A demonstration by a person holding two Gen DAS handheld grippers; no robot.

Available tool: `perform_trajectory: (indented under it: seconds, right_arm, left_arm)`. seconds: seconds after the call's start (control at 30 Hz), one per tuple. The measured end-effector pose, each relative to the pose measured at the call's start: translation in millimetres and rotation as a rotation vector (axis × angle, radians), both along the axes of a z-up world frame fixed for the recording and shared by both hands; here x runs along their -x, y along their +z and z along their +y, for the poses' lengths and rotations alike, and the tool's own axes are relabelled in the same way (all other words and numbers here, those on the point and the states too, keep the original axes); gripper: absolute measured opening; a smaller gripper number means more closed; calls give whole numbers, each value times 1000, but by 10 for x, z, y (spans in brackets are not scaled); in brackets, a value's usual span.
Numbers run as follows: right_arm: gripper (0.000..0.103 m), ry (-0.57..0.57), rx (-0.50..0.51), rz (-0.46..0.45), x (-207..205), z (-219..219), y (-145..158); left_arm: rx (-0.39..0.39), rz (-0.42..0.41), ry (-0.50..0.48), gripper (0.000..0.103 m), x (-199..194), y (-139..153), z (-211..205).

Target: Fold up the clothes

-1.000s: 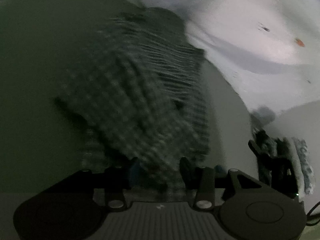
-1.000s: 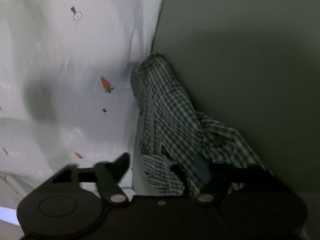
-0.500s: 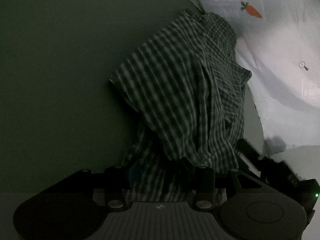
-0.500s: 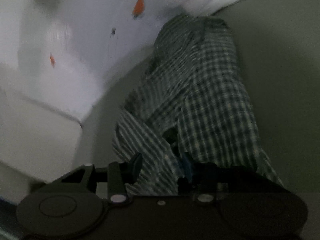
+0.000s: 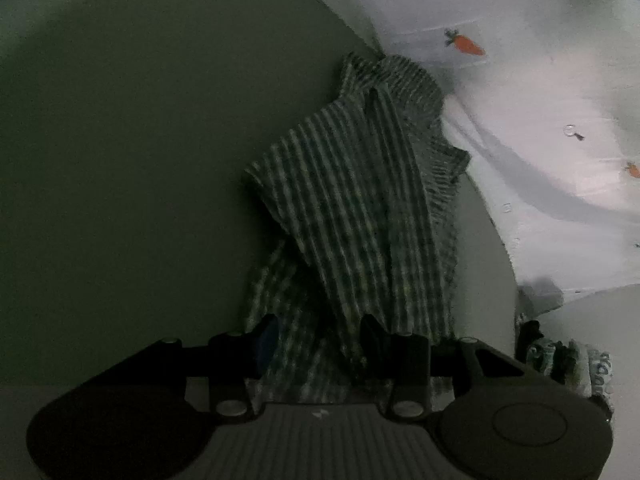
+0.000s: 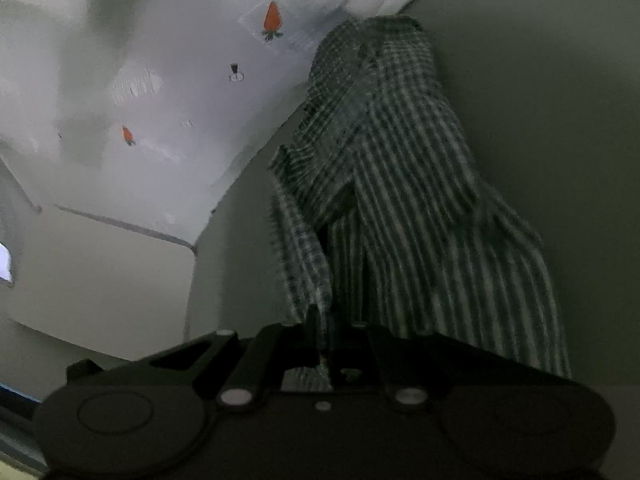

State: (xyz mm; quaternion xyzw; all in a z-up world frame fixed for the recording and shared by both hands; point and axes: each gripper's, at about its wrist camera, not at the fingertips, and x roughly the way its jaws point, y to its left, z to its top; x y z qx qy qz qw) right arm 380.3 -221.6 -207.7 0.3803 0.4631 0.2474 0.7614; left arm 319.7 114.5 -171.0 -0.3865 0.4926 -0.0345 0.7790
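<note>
The right gripper [image 6: 326, 332] has its two fingers pressed together on a fold of the checked garment [image 6: 400, 200], which hangs in a bunch from the fingertips and stretches away in front of them, over the dark green surface [image 6: 560, 120]. The left gripper [image 5: 316, 340] has its fingers half spread with a thick bundle of the same checked garment [image 5: 360, 208] filling the gap between them, but I cannot tell if the pads press it. Beyond the cloth's far end lies a white sheet with small carrots [image 5: 540, 100].
</note>
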Motion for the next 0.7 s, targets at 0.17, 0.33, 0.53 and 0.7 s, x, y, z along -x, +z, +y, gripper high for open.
perform_trajectory:
  seconds: [0.17, 0.33, 0.53, 0.7]
  right_arm:
    - [4, -55, -35, 42, 379, -244, -20]
    - [4, -107, -49, 71, 657, -435, -11]
    - [4, -197, -226, 177, 1018, -645, -123]
    - [4, -257, -567, 245, 1235, -733, -223]
  left_arm:
    - [4, -11, 2, 47, 261, 100, -93]
    - [-30, -4, -26, 47, 536, 144, -214]
    - [-63, 20, -46, 47, 914, 136, -225]
    - [-36, 39, -22, 47, 1027, 111, -162]
